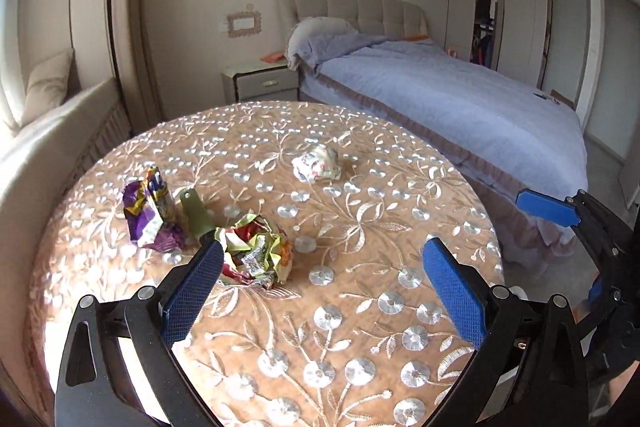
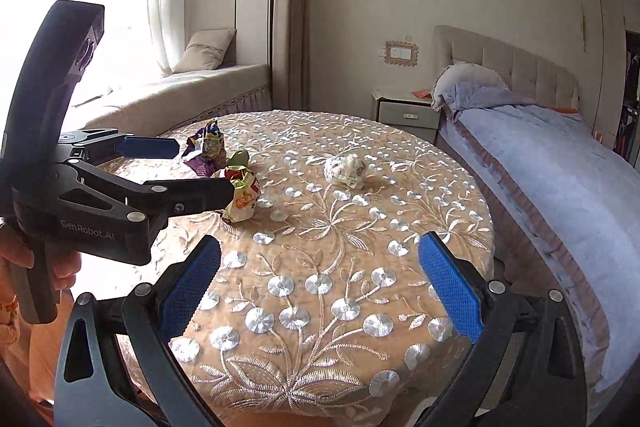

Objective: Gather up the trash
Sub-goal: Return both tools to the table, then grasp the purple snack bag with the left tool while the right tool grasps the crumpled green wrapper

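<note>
On embroidered round table [image 1: 360,307], 3 wrappers, bed [image 1: 460,99] nearby

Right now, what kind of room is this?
Most likely a bedroom: a bed with a padded headboard, a nightstand beside it, and a wardrobe standing ajar. The trash sits on a round table.

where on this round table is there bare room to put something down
Free: the near half of the table between the grippers, and the right side, toward the bed. Crowded: far left, where purple wrapper, green piece and crumpled wrapper cluster.
</note>
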Action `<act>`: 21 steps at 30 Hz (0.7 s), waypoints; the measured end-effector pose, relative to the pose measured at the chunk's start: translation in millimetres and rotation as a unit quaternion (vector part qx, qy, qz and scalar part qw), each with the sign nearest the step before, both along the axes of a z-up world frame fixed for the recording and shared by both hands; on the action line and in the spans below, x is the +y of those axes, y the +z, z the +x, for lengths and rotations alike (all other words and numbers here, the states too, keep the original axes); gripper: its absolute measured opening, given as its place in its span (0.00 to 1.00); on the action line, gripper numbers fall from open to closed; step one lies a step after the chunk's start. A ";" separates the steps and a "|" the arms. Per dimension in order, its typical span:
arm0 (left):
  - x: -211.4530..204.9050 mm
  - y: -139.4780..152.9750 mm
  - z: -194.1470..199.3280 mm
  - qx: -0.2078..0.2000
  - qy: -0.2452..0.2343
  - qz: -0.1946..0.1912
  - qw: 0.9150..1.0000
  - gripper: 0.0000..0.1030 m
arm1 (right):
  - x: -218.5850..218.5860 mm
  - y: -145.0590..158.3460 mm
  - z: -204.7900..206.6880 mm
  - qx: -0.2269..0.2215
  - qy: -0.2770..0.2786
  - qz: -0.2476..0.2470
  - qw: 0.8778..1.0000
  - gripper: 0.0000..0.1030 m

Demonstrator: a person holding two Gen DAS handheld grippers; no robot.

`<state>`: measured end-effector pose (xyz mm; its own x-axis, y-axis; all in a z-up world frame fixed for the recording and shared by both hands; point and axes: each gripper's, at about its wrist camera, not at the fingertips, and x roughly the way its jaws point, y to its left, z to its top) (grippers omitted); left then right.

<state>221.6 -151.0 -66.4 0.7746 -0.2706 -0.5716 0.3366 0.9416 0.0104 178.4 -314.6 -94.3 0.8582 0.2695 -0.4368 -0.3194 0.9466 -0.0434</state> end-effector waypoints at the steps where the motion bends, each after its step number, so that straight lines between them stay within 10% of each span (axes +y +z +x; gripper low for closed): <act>1: 7.8 0.8 4.3 0.001 0.008 -0.003 1.000 0.95 | 7.4 2.1 6.5 0.000 0.006 0.001 1.000 0.96; 21: 119.0 -42.6 142.2 0.086 0.154 0.005 0.984 0.95 | 130.0 -30.4 120.7 0.088 0.090 -0.078 0.989 0.96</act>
<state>363.8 -31.9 -108.9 0.7106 -0.0310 -0.7029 0.0322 0.9994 -0.0115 299.1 -184.7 -124.7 0.7096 0.3282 -0.6234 -0.4968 0.8605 -0.1125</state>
